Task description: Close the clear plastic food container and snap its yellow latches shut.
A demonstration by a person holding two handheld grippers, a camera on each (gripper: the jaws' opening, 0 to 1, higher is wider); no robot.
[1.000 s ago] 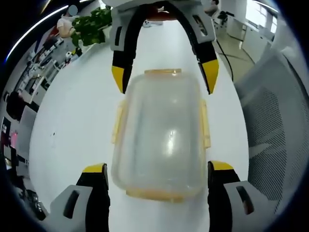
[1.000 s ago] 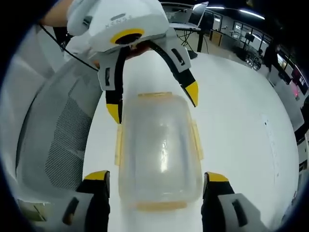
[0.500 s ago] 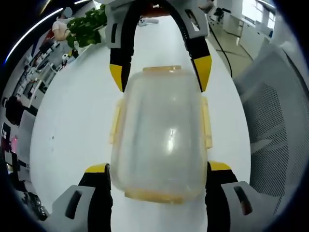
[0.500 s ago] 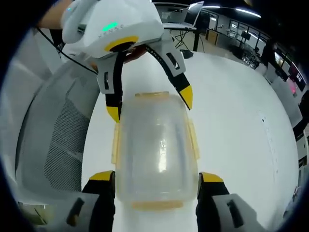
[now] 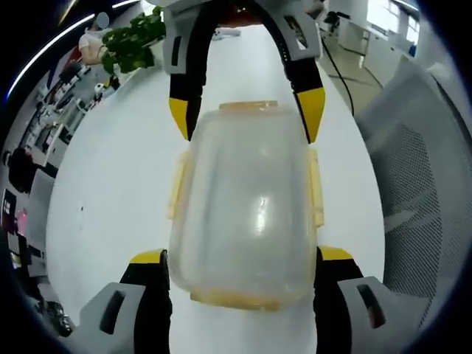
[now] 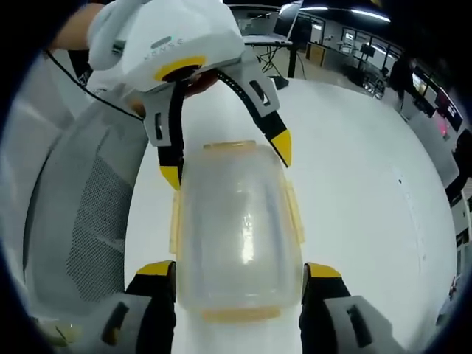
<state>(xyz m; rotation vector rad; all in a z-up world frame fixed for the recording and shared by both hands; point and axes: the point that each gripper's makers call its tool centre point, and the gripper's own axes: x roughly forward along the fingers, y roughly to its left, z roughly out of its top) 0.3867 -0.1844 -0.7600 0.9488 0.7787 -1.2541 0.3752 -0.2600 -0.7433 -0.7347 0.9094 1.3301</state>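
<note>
A clear plastic container with its lid on lies on the white table, seen lengthwise. Yellow latches stick out along its sides and ends. My left gripper is open, its jaws straddling the near end, close against both sides. Facing it, my right gripper straddles the far end. In the right gripper view, the same container sits between the open jaws of my right gripper, and my left gripper brackets the opposite end.
A grey mesh chair stands beside the table edge, and the chair appears on the left in the right gripper view. A green plant and a black cable lie at the far end. A hand holds the left gripper.
Both grippers have slid forward, so their jaws now reach further along the container's ends. The container has stayed put.
</note>
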